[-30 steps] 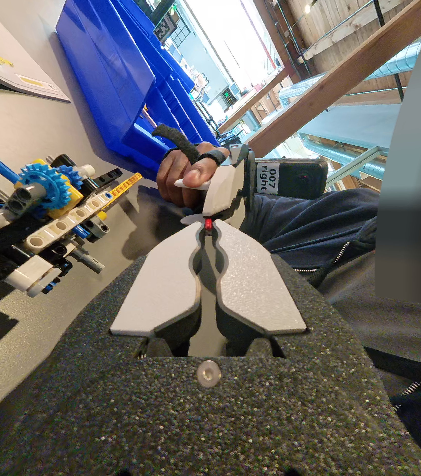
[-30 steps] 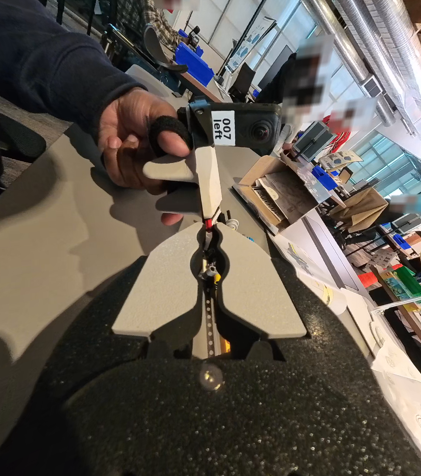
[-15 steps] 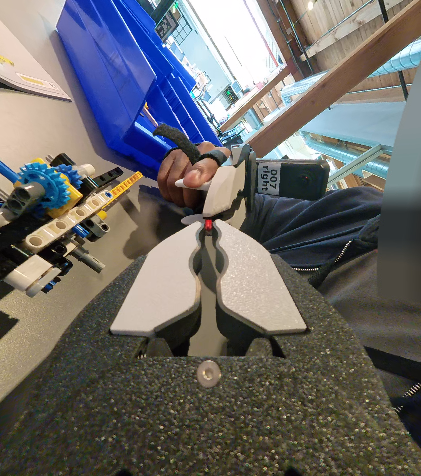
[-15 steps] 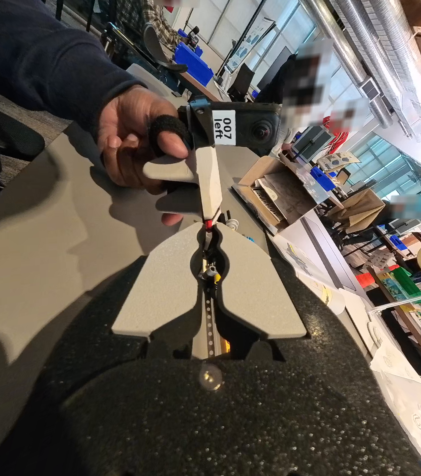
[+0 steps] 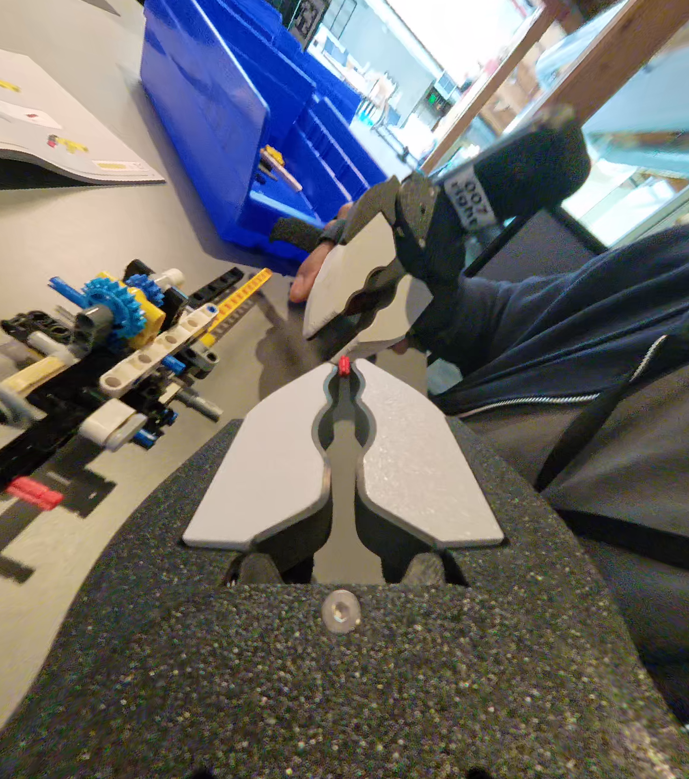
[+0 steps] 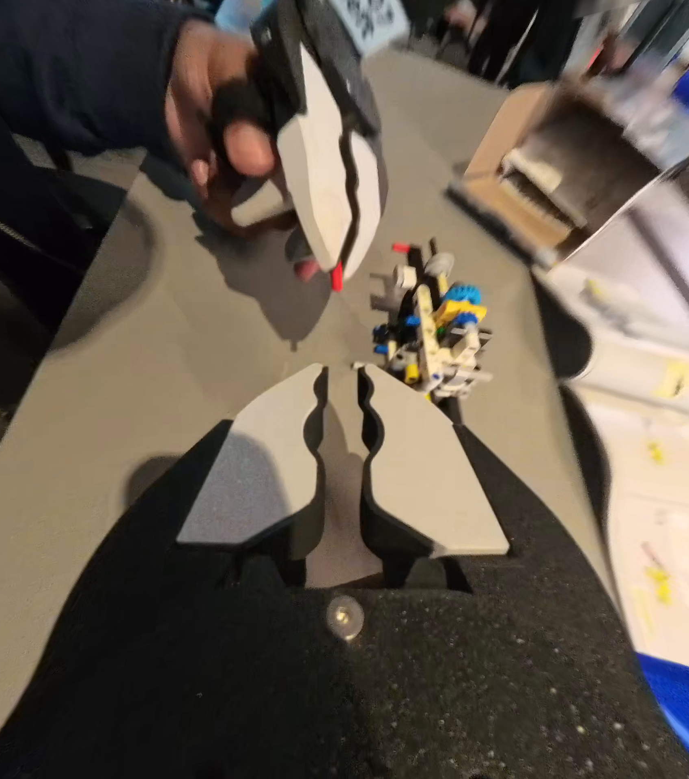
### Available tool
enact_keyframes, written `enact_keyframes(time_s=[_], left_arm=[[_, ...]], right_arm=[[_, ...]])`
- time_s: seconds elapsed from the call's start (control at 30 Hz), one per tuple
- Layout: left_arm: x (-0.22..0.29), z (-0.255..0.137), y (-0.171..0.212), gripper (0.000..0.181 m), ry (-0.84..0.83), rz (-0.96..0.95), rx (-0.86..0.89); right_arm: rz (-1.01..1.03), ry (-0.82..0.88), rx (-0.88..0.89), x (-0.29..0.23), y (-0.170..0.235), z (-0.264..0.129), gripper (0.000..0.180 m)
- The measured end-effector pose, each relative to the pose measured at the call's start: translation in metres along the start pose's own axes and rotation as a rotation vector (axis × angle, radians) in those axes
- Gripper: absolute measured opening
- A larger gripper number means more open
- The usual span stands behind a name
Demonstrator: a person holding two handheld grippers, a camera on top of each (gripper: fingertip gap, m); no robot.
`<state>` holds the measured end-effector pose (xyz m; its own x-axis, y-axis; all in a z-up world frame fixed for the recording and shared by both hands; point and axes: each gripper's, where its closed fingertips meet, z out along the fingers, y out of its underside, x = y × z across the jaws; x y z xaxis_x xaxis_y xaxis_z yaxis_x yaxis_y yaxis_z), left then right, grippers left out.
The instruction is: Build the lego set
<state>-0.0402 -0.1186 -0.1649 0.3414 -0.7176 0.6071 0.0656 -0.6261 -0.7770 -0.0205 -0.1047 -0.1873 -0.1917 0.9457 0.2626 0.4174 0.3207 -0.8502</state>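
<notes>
My left gripper [image 5: 343, 369] is shut on a small red pin [image 5: 343, 365], which sticks out of its tips. In the right wrist view the left gripper [image 6: 336, 267] hangs above the grey table with the red pin [image 6: 337, 279] pointing down. My right gripper [image 6: 340, 371] is open and empty, a short way back from the pin. It also shows in the left wrist view [image 5: 326, 343], jaws slightly apart, just beyond the pin. The part-built Lego model [image 5: 123, 337] with blue gears lies on the table to the left. It shows blurred in the right wrist view [image 6: 431, 333].
Blue parts bins [image 5: 229, 126] stand behind the model, and an instruction booklet [image 5: 18, 126] lies at the far left. A loose red piece [image 5: 35, 499] lies near the model. In the right wrist view there are a cardboard box [image 6: 545, 168] and open booklet pages [image 6: 671, 506]. Left and right tips are no more than a few centimetres apart. It is some 10 centimeters from my left tips to the loose red piece [image 5: 35, 499].
Both grippers were pinched tip to tip on the red pin. The right gripper has let go, opened and pulled back. The left gripper still holds the pin.
</notes>
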Motion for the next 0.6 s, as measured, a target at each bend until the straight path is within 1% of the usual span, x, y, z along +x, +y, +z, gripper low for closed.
enact_keyframes(time_s=[0.17,0.33,0.4,0.47,0.53,0.6], left_arm=[[-0.004,-0.007,0.012,0.004,-0.048,0.089,-0.074],[-0.009,-0.010,0.017,0.004,-0.079,0.150,-0.116],[-0.010,-0.012,0.018,0.004,-0.086,0.174,-0.126],[-0.011,-0.013,0.019,0.004,-0.087,0.208,-0.135],[-0.011,-0.014,0.019,0.004,-0.090,0.249,-0.142],[-0.012,-0.015,0.019,0.004,-0.094,0.289,-0.151]], right_arm=[[0.127,-0.129,-0.131,-0.016,0.023,0.004,0.013],[0.131,-0.178,-0.239,-0.026,0.033,0.015,0.016],[0.107,-0.164,-0.302,-0.027,0.041,0.019,0.018],[0.118,-0.163,-0.310,-0.028,0.041,0.021,0.016],[0.118,-0.167,-0.313,-0.029,0.040,0.023,0.008],[0.107,-0.186,-0.304,-0.030,0.038,0.025,0.007]])
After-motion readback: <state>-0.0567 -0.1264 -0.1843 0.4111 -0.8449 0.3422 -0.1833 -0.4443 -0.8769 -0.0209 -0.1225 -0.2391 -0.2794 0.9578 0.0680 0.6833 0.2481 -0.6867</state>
